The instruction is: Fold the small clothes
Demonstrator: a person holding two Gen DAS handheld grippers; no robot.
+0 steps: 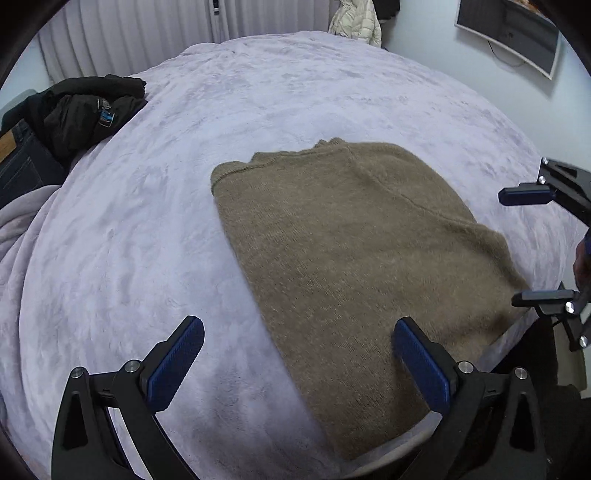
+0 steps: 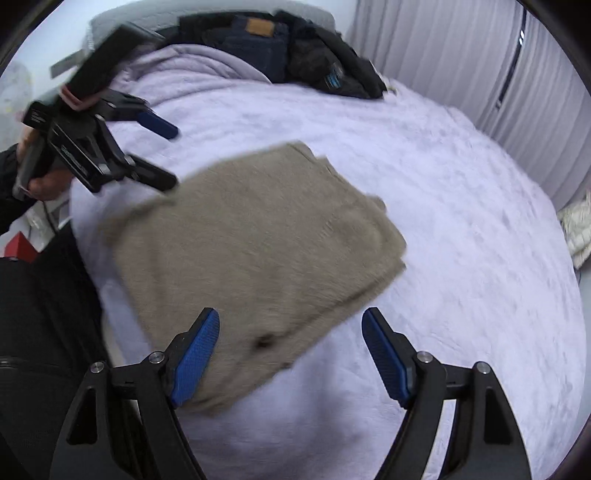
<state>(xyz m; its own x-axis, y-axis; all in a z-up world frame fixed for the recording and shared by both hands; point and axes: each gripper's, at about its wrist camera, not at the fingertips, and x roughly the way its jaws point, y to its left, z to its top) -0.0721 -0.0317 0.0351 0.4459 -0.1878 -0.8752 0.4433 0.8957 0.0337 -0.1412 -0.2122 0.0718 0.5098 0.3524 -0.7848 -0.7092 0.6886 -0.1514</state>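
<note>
A tan knitted sweater (image 1: 354, 266) lies folded into a flat rectangle on the lilac blanket (image 1: 155, 236), near the bed's front edge. My left gripper (image 1: 297, 332) hovers above its near corner, jaws wide apart and holding nothing. In the left wrist view the right gripper (image 1: 511, 245) shows at the right edge, open beside the sweater. In the right wrist view the sweater (image 2: 258, 258) is blurred, and my right gripper (image 2: 290, 325) stands open over its near edge, empty. The left gripper (image 2: 173, 155) appears at upper left, open, in a person's hand (image 2: 44, 184).
A heap of dark clothes and jeans (image 1: 62, 122) lies at the bed's far left corner. White curtains (image 1: 140, 37) hang behind the bed, a pale jacket (image 1: 356, 22) hangs at the back, and a monitor (image 1: 513, 33) is on the wall. Dark trousers (image 2: 40, 314) stand by the bed edge.
</note>
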